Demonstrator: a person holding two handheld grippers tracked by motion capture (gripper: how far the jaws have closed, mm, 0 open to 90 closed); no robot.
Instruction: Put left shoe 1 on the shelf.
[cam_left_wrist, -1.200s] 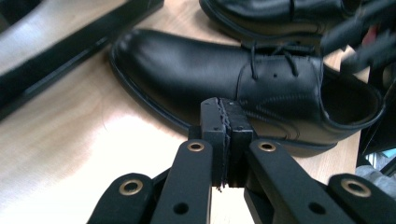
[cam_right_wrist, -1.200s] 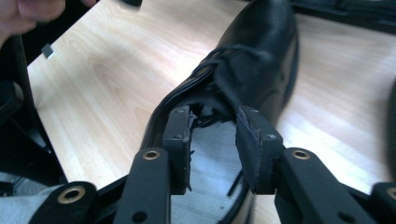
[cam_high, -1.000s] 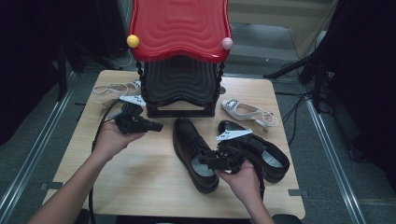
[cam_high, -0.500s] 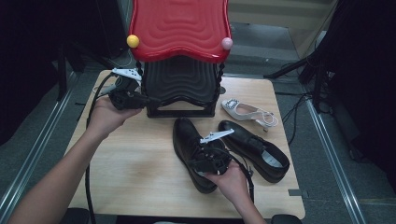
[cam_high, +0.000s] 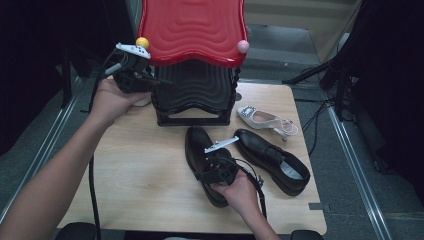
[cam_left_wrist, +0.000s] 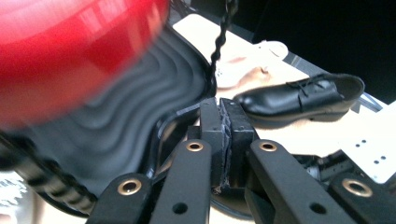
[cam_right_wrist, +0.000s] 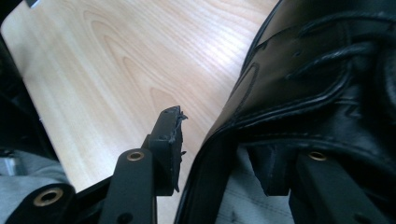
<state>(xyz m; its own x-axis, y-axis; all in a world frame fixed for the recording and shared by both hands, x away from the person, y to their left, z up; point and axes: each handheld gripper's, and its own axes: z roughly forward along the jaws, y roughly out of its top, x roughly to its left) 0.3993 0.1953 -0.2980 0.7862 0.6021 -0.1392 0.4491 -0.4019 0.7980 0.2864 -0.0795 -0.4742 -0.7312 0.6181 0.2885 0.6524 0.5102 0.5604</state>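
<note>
- Overhead, the high view places the right gripper (cam_high: 214, 167) on the near black shoe (cam_high: 202, 165), mid-table on the wooden table (cam_high: 135, 165), beside its mate (cam_high: 272, 160).
- Close up, the right gripper view shows the jaws astride the shoe's (cam_right_wrist: 327, 88) glossy leather side wall, one inside and one outside; whether they pinch it cannot be told.
- Left gripper (cam_left_wrist: 224, 126): ridged pads pressed together, empty, at the wavy black shelf (cam_left_wrist: 135, 121) under the glossy red top (cam_high: 192, 27).
</note>
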